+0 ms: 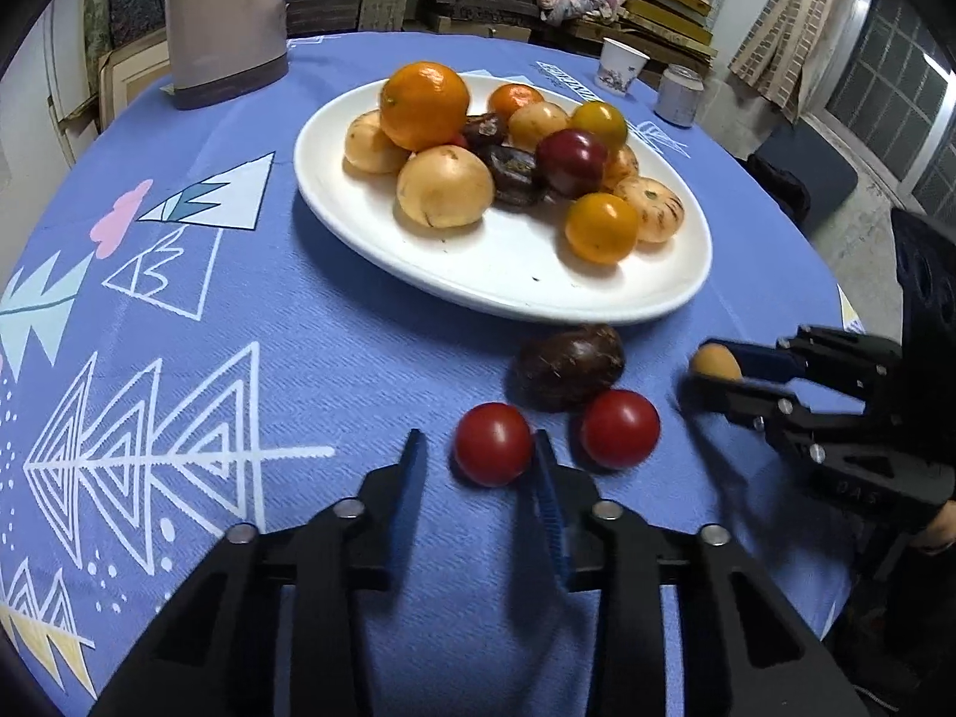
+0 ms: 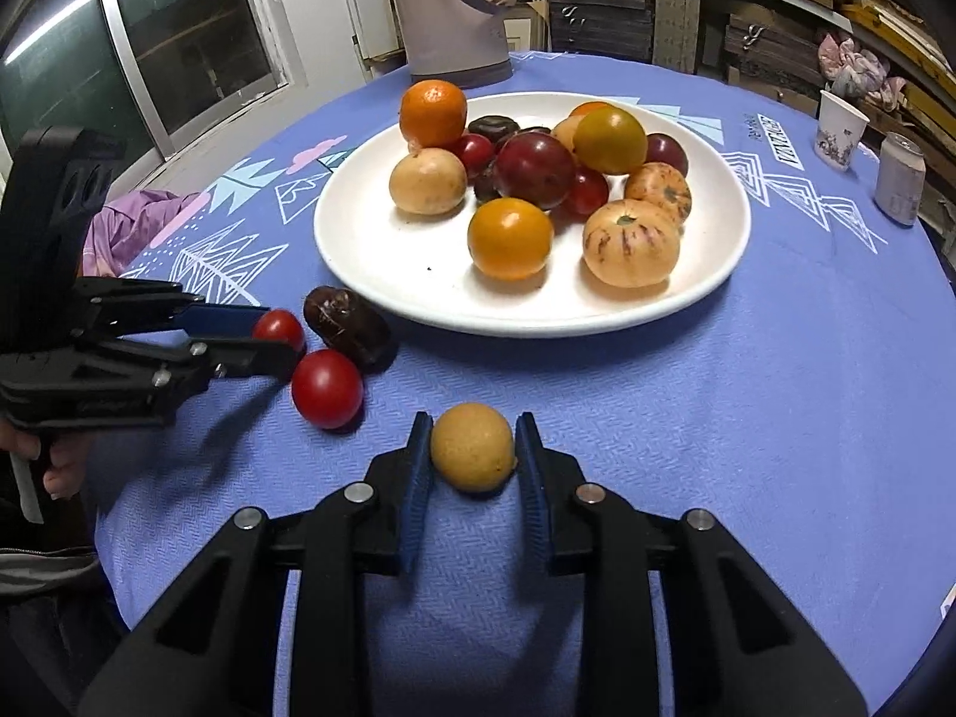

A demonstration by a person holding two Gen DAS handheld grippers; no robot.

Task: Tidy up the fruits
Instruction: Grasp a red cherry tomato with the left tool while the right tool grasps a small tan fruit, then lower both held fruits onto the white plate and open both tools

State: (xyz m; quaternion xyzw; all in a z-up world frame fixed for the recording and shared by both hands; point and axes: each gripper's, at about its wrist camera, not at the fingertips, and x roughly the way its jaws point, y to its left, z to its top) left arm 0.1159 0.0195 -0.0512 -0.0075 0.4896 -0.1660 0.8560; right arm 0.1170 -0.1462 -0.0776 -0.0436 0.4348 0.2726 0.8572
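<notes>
Two grippers were working at the surface [image 2: 777, 418] edge nearest the cameras. Left gripper [image 1: 478, 448] sat narrowed around a red tomato [image 1: 493, 443]; one pad touched, the other showed a gap, so no firm hold yet. A second tomato [image 1: 620, 428] and a dark fruit [image 1: 570, 365] lay just beside. Right gripper [image 2: 473, 448] was clamped on a small yellow fruit [image 2: 472, 446]. Judged step: pickup; next, lift and carry to the white plate [image 2: 382, 275].

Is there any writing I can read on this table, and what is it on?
Tablecloth: white block lettering near the cup, seen at an angle, too distorted to read.
Can: label too blurred.
Paper cup: printed pattern only, no words visible.
Nothing else legible.
</notes>
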